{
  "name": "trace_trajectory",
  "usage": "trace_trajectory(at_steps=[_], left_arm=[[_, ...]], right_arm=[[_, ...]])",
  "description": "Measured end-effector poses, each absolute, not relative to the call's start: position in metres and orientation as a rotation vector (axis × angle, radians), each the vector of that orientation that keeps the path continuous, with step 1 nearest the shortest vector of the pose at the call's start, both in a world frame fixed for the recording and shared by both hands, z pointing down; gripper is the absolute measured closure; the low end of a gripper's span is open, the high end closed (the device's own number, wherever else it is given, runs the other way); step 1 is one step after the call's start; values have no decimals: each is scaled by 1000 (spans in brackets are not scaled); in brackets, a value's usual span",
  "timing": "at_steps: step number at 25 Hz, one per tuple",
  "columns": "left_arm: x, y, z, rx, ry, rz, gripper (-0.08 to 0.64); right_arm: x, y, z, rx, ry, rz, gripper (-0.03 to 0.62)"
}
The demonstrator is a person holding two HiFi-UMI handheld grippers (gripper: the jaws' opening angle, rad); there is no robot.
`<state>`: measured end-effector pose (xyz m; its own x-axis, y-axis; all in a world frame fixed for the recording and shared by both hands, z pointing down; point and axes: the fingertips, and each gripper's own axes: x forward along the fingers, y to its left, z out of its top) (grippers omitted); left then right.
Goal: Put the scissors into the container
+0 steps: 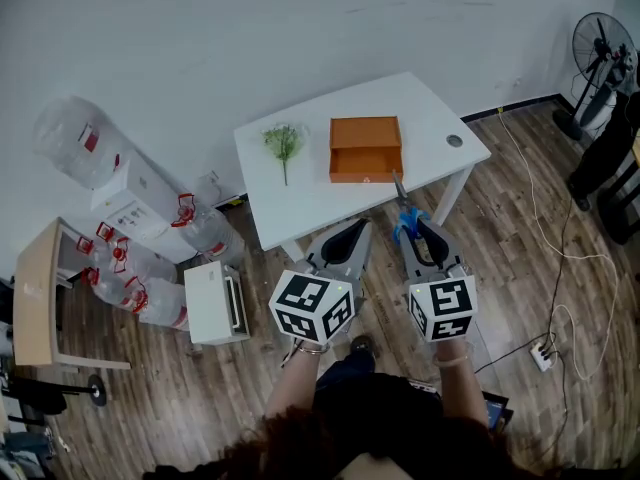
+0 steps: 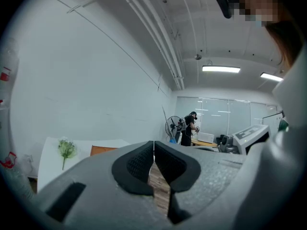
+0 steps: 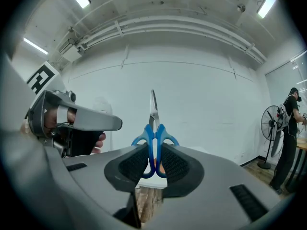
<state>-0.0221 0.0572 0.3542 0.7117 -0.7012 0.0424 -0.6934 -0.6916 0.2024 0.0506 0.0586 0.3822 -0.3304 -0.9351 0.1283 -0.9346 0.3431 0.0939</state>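
My right gripper (image 1: pixel 411 230) is shut on the blue handles of a pair of scissors (image 1: pixel 404 211), with the steel blades pointing away toward the table. In the right gripper view the scissors (image 3: pixel 153 137) stand upright between the pads of that gripper (image 3: pixel 154 166). An open orange box, the container (image 1: pixel 366 148), sits on the white table (image 1: pixel 300 203) just beyond the blade tips. My left gripper (image 1: pixel 347 236) hovers beside the right one, short of the table's near edge. Its jaws (image 2: pixel 154 163) are shut with nothing in them. The orange container (image 2: pixel 102 150) shows low in the left gripper view.
A green plant sprig (image 1: pixel 284 144) lies on the table left of the box. Large water bottles (image 1: pixel 130 268) and a white appliance (image 1: pixel 218 303) crowd the floor at left. A standing fan (image 1: pixel 600 63) and a power strip with cable (image 1: pixel 544 353) are at right.
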Motion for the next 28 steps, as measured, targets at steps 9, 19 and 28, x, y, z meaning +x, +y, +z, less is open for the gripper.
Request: trace_trajectory(at_steps=[9, 19, 28], left_arm=[[-37, -10, 356, 2726, -1087, -62, 540], [-40, -62, 356, 2718, -1081, -72, 540], [-26, -110, 367, 2693, -1135, -59, 540]], right_arm=[[33, -7, 388, 1706, -2414, 5, 515], [31, -60, 398, 1678, -2381, 22, 514], [51, -118, 412, 1604, -2369, -15, 514]])
